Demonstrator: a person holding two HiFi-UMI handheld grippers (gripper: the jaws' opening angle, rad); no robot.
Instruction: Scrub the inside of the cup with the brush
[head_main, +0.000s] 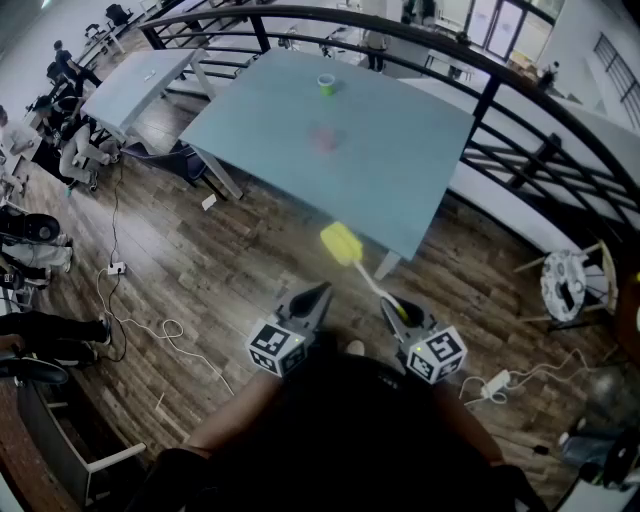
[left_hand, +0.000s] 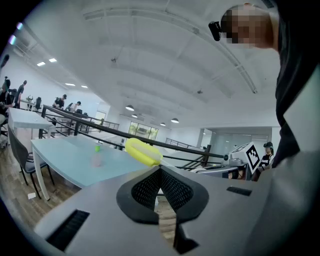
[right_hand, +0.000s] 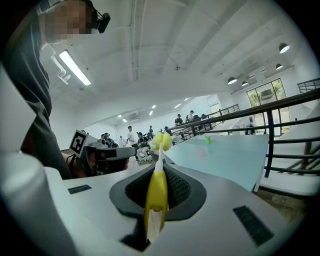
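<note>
A small green cup stands near the far edge of the pale blue table. A faint pinkish cup stands closer to the middle. Both also show in the left gripper view, green cup and pinkish cup. My right gripper is shut on the yellow handle of the brush, whose yellow head sticks out over the table's near edge. My left gripper is shut and holds nothing. Both hang side by side over the floor, short of the table and far from the cups.
A black railing curves round the table's far and right sides. A second table stands at the left, with seated people beside it. Cables and a power strip lie on the wooden floor.
</note>
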